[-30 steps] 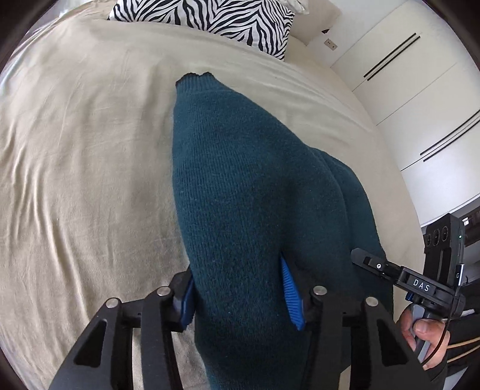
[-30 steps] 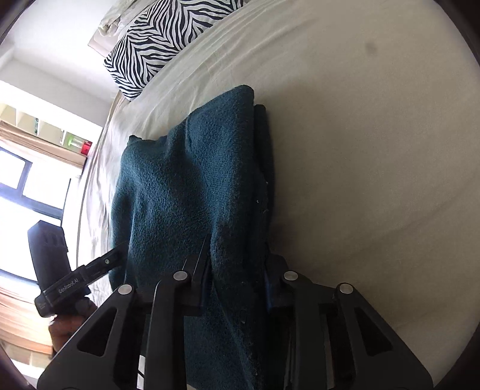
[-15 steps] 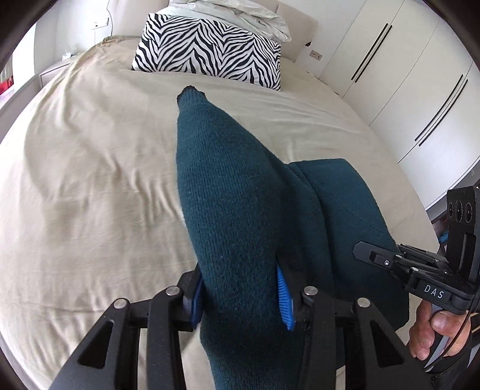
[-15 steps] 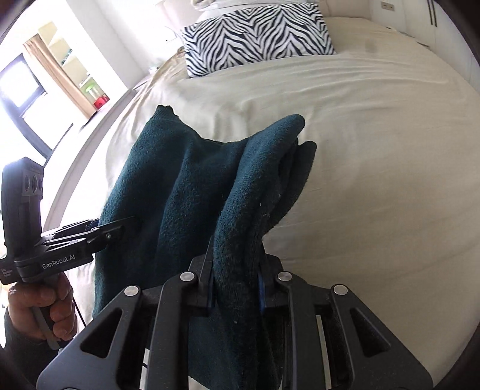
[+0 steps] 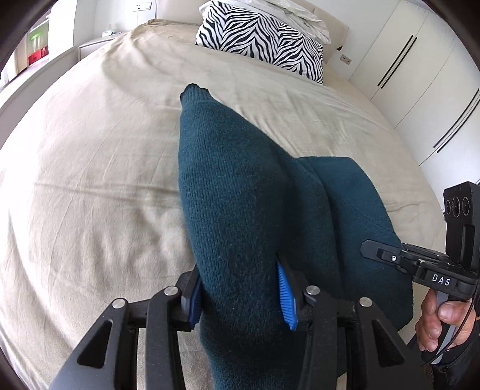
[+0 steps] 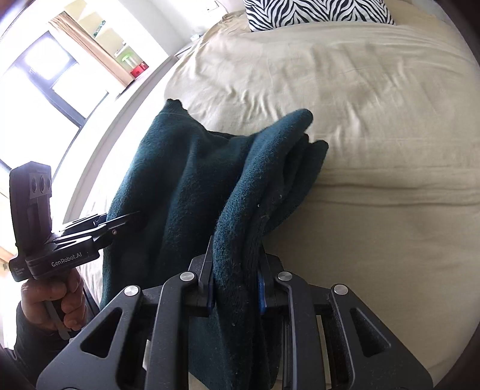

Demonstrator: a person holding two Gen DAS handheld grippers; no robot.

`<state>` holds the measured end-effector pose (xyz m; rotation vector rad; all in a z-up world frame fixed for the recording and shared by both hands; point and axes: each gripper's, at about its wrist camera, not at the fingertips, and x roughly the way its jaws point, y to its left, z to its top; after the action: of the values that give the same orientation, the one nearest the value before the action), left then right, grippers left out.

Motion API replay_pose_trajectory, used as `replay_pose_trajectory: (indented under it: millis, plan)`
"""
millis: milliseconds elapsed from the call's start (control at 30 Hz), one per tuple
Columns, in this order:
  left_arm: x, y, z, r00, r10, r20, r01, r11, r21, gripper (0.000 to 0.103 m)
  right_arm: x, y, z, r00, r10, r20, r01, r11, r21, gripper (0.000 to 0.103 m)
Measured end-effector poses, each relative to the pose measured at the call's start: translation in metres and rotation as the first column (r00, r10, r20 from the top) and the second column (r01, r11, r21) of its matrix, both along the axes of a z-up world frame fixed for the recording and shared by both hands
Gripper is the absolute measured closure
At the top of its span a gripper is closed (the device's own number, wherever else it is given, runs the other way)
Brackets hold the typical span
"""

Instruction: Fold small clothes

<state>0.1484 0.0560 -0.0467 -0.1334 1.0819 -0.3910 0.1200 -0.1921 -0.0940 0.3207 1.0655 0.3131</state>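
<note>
A dark teal knitted sweater (image 5: 240, 186) is held up over the beige bed (image 5: 90, 168), its far end trailing down to the sheet. My left gripper (image 5: 240, 297) is shut on one bunched edge of it between blue pads. My right gripper (image 6: 235, 288) is shut on the other bunched edge (image 6: 264, 168). Each gripper shows in the other's view: the right one at the right side of the left wrist view (image 5: 378, 252), the left one at the left side of the right wrist view (image 6: 126, 219).
A zebra-print pillow (image 5: 261, 39) lies at the head of the bed, also in the right wrist view (image 6: 315, 12). White wardrobe doors (image 5: 420, 78) stand to the right. A window (image 6: 45, 78) and a shelf are to the left.
Both grippers have lifted the sweater's near end higher and drawn it back. More of the bed and the pillow shows beyond it.
</note>
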Motion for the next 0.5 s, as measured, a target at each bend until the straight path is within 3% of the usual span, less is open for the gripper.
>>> replay_pose_trajectory:
  millis: [133,233,367,500]
  plan:
    - [-0.006,0.011,-0.012,1.0,0.028,0.004,-0.028,0.998,-0.052,0.05,-0.008,-0.039,-0.039,0.995,-0.07,-0.078,0.079,0.991,0.112,0.079]
    - [-0.018,0.019,-0.015,0.999,0.041,0.016,-0.04,0.998,-0.046,0.042,-0.01,-0.06,-0.055,0.99,-0.104,-0.092,0.122,0.97,0.21,0.064]
    - [-0.03,0.031,-0.011,0.997,0.079,0.012,-0.079,0.995,-0.056,0.037,-0.023,-0.072,-0.049,0.98,-0.178,-0.09,0.195,0.95,0.243,0.061]
    - [-0.043,0.032,0.001,0.992,0.114,0.063,-0.113,0.993,-0.018,0.037,-0.049,-0.081,-0.03,0.964,-0.263,-0.03,0.263,0.939,0.224,0.061]
